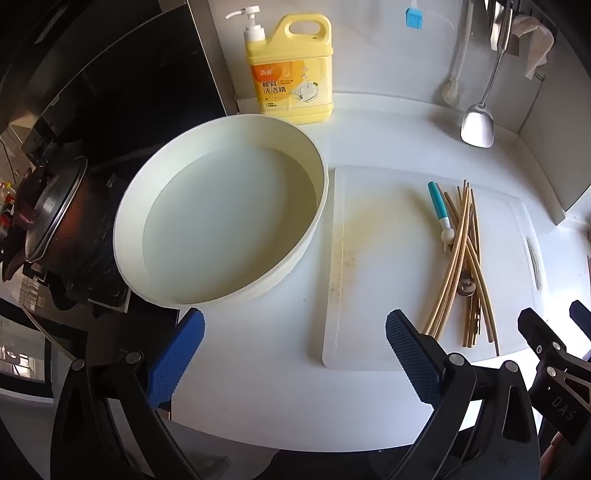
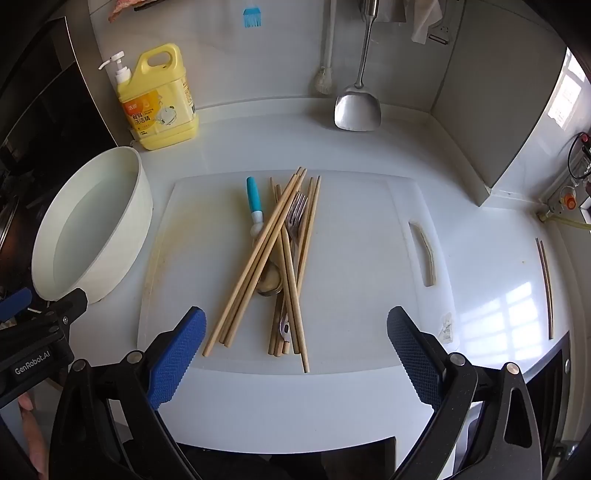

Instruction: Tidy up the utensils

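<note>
A loose pile of wooden chopsticks point(image 2: 258, 266) lies on a white cutting board point(image 2: 354, 258), mixed with a metal fork point(image 2: 296, 216), a metal spoon point(image 2: 269, 280) and a teal-handled utensil point(image 2: 254, 201). My right gripper point(image 2: 295, 354) hovers open over the board's near edge, just short of the pile. The same chopsticks point(image 1: 458, 266) lie right of my left gripper point(image 1: 295, 350), which stands open over bare counter between the board point(image 1: 384, 258) and a cream basin point(image 1: 221, 229). The right gripper's fingers point(image 1: 535, 332) show at that view's right edge.
The basin point(image 2: 92, 229) holds water. A yellow detergent jug point(image 1: 290, 70) stands behind it. A metal spatula point(image 2: 357, 107), a brush and a blue silicone brush point(image 2: 252, 17) hang on the back wall. A dark pot point(image 1: 48, 221) sits on the stove at left. Two chopsticks point(image 2: 546, 288) lie at far right.
</note>
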